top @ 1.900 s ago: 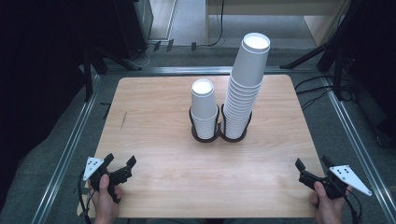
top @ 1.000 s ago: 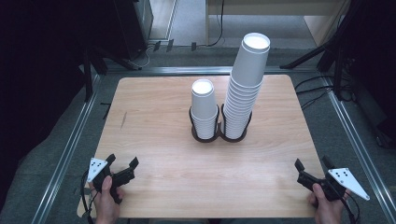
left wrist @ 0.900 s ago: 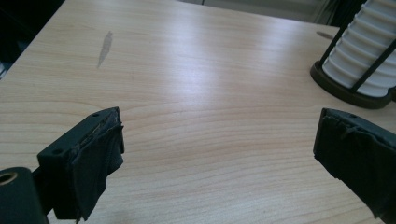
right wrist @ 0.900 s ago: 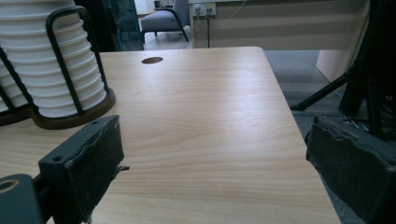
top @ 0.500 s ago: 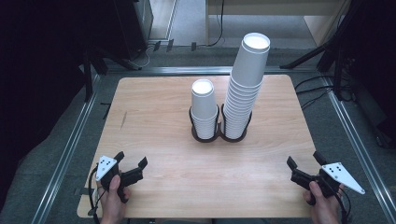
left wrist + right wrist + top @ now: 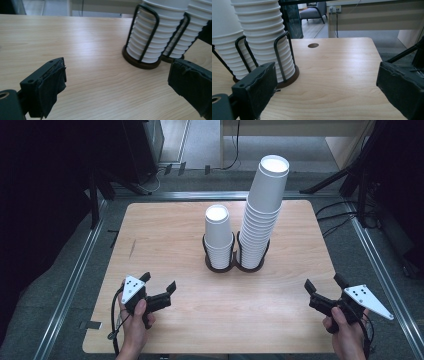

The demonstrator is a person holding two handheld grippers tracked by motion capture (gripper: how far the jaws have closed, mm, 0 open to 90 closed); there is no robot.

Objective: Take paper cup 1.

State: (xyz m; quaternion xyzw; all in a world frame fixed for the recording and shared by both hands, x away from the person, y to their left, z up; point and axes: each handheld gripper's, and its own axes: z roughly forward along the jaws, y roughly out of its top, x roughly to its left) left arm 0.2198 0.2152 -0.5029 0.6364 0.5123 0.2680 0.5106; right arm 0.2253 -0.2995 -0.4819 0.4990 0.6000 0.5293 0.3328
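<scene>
Two stacks of white paper cups stand in a black wire holder point(image 6: 220, 266) at the table's middle: a short stack point(image 6: 218, 237) on the left and a tall stack point(image 6: 262, 215) on the right. My left gripper point(image 6: 160, 281) is near the front left, held in a hand, open and empty, pointing at the short stack point(image 6: 155, 32). My right gripper point(image 6: 322, 281) is at the front right, open with nothing between its jaws, which have just been opening slightly. It looks toward the tall stack point(image 6: 264, 32). Both grippers are well short of the cups.
The wooden table point(image 6: 165, 230) has bare surface all round the holder, and a round hole point(image 6: 313, 45) near its far edge. Metal rails point(image 6: 75, 275) run along the floor on both sides. Cables and dark stands lie beyond the far corners.
Both hands have lifted and come inward from the table's front corners. The left gripper has moved right and forward. The right gripper has shifted left. The cups have not moved.
</scene>
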